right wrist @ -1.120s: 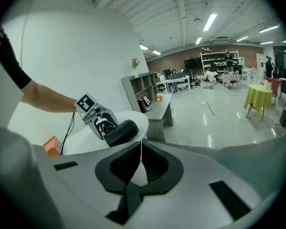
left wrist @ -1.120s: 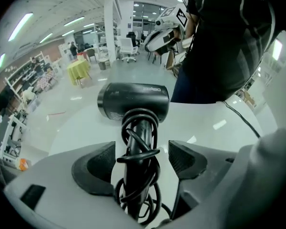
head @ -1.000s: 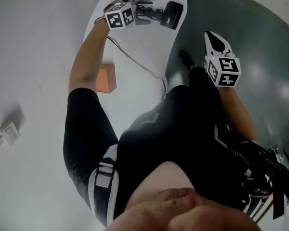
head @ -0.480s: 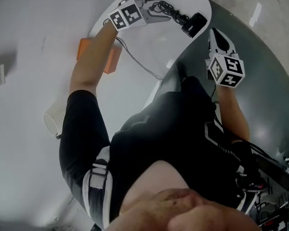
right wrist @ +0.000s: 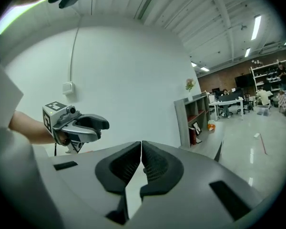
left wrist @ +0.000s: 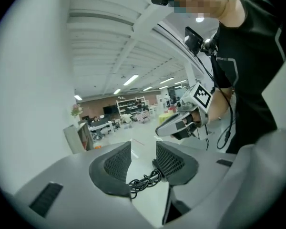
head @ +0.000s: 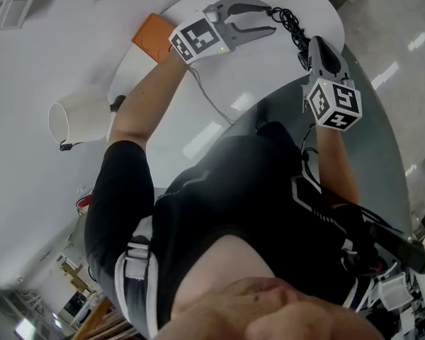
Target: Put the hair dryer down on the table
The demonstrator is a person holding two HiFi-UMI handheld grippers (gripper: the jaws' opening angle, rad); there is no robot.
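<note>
The hair dryer's body does not show in any view; only its black coiled cord [head: 290, 21] lies on the white table [head: 219, 83] at the far edge. My left gripper [head: 261, 20] hovers over the table beside the cord. In the left gripper view the cord [left wrist: 143, 179] runs low across the gap between the jaws, which are closing, and the pads [left wrist: 118, 161] stand apart from it. My right gripper [head: 319, 42] is at the table's right edge, close to the cord, shut with nothing between its fingers [right wrist: 133, 163].
An orange box [head: 152, 34] lies on the table behind my left wrist. A white cup-like container [head: 78, 119] sits at the left. A thin wire [head: 209, 101] trails across the table. The dark floor [head: 382, 133] lies right of the table.
The dryer was between my left jaws a second ago, then lay apart from them, and is now out of sight. My left jaws have narrowed around the cord. The head view has swung.
</note>
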